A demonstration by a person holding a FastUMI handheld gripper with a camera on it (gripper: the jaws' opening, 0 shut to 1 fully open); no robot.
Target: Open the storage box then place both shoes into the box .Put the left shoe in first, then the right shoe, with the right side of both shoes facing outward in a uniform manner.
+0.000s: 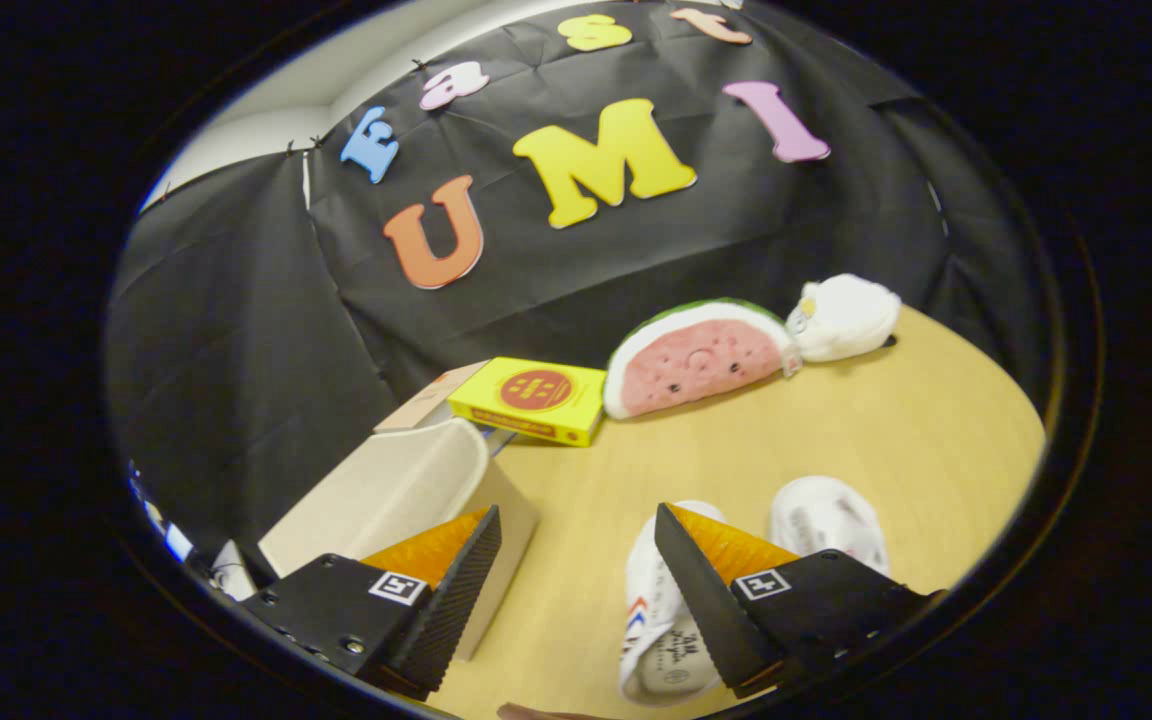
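Gripper view. My jaws stand apart and hold nothing, raised over the wooden surface. The storage box, pale with its lid down, lies at near left, partly behind my left finger. The two white shoes sit at near right: one shoe shows just inside my right finger, the other shoe just beyond that finger. Which is the left shoe I cannot tell. Farther off lie a yellow carton, a watermelon plush and a white plush, well apart from my work. The step in hand, as I judge it, is opening the box: I should swing left, catch the lid's free edge, and lift it fully before touching a shoe.
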